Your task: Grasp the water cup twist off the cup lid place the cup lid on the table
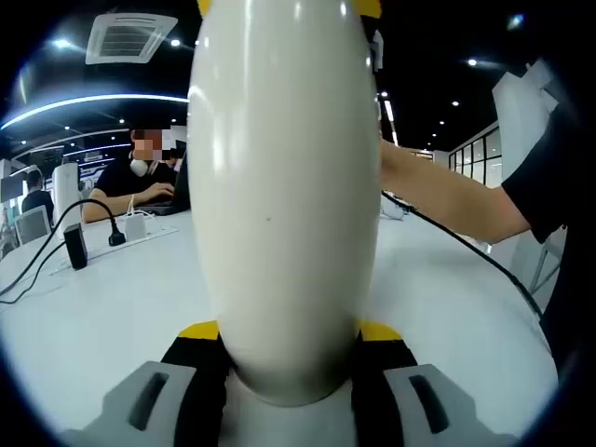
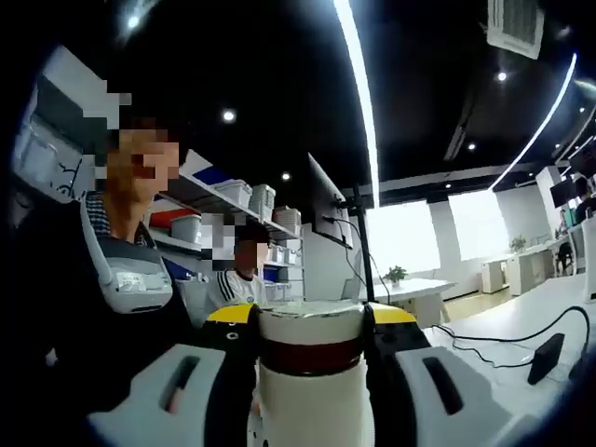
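A tall white water cup [image 1: 284, 186] stands upright in the middle of the left gripper view. My left gripper [image 1: 289, 331] is shut on its lower body, with the yellow-tipped fingers [image 1: 198, 329] pressed against both sides. Two yellow tips of the other gripper [image 1: 368, 7] peek out at the cup's top. In the right gripper view, the cup's lid [image 2: 310, 321] is pale on top with a dark red band under it, and the white cup body [image 2: 312, 410] shows below. My right gripper [image 2: 310, 315] is shut on this lid, a jaw on either side.
A white table [image 1: 93, 307] carries a black cable and plug [image 1: 74, 247]. A person sits at a laptop [image 1: 140, 182] at the far side. A bare forearm [image 1: 447, 200] reaches in from the right. A monitor [image 2: 328, 214], shelves with boxes [image 2: 247, 200] and more cables [image 2: 521, 340] stand behind.
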The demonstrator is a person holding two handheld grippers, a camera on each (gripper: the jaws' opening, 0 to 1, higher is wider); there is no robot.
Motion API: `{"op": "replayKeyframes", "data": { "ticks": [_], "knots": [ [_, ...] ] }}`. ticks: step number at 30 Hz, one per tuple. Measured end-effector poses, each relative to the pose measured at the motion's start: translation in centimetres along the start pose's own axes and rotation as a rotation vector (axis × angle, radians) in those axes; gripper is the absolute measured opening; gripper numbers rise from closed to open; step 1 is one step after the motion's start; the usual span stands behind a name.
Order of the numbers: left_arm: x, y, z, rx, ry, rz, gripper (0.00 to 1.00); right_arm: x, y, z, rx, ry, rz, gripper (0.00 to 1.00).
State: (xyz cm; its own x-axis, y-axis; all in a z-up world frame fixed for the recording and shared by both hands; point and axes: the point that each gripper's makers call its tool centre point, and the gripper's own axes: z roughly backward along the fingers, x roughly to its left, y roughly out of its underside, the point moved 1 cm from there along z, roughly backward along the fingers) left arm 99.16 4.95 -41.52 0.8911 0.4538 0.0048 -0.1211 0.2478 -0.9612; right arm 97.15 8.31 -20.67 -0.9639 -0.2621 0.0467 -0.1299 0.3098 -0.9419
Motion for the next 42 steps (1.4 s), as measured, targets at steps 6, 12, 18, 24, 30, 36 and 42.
{"op": "replayKeyframes", "data": {
  "ticks": [6, 12, 18, 24, 30, 36, 42],
  "knots": [
    [-0.3, -0.1, 0.0, 0.000, 0.005, -0.002, 0.53, 0.3, 0.3, 0.2, -0.012, 0.009, -0.014, 0.51],
    [-0.7, -0.1, 0.1, 0.000, 0.007, -0.003, 0.53, -0.4, 1.4, 0.5, 0.056, 0.164, 0.046, 0.59],
    [-1.1, -0.2, 0.2, 0.000, 0.003, -0.003, 0.53, -0.8, 0.7, 1.0, 0.068, 0.390, 0.176, 0.61],
    [-1.3, -0.2, 0.3, 0.000, 0.001, -0.002, 0.53, 0.9, -1.1, 2.6, -0.023, 0.584, 0.260, 0.61],
    [-1.2, -0.2, 0.3, 0.000, -0.004, -0.001, 0.53, 3.0, -1.3, 4.2, 0.055, 0.861, 0.382, 0.56],
    [-1.2, -0.2, 0.3, -0.001, -0.007, 0.000, 0.53, 5.0, -0.6, 3.9, 0.133, 1.007, 0.474, 0.55],
    [-1.0, -0.2, 0.4, -0.002, -0.014, 0.002, 0.53, 4.7, 0.0, 3.6, 0.149, 1.045, 0.458, 0.55]
  ]
}}
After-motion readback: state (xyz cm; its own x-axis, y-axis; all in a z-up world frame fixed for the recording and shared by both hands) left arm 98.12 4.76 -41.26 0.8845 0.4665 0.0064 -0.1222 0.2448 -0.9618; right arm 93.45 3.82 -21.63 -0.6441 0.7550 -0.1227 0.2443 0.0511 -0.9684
